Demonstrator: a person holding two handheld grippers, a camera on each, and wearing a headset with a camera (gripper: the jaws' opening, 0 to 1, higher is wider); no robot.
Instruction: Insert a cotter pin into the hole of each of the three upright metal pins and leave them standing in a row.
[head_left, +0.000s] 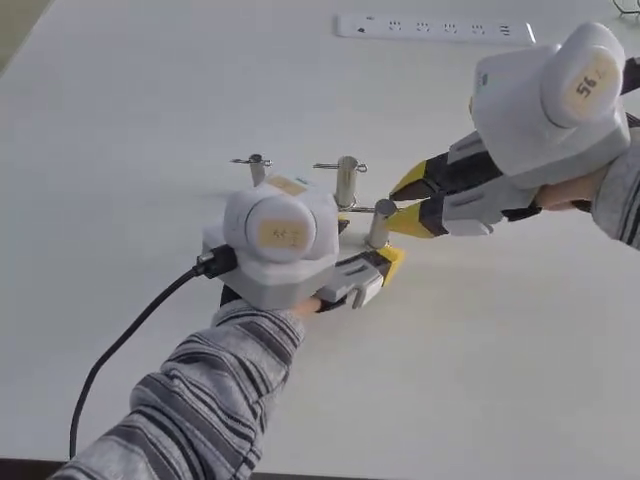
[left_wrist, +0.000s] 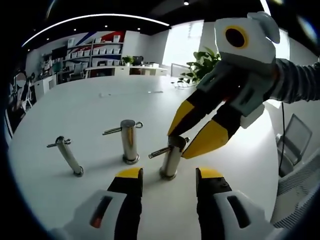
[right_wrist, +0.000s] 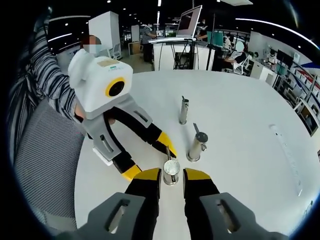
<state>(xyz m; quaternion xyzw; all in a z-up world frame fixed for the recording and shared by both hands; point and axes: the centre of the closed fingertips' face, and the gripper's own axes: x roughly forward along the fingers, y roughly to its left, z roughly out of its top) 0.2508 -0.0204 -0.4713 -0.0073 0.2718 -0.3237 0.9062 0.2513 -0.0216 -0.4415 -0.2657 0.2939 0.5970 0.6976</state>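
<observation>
Three upright metal pins stand in a row on the white table (head_left: 150, 120). The far pin (head_left: 258, 168) and the middle pin (head_left: 347, 180) each carry a cotter pin through the top. A third cotter pin (left_wrist: 159, 152) sticks out of the near pin (left_wrist: 172, 157). My right gripper (head_left: 393, 204) comes in from the right, its yellow fingertips closed in at that pin's top, shut on the cotter pin's hidden looped end. My left gripper (left_wrist: 169, 175) is open, with one finger on either side of the near pin's base.
A white power strip (head_left: 435, 28) lies at the table's far edge. A black cable (head_left: 130, 335) trails from the left gripper toward the near left. Office desks and several people are far behind the table in the right gripper view.
</observation>
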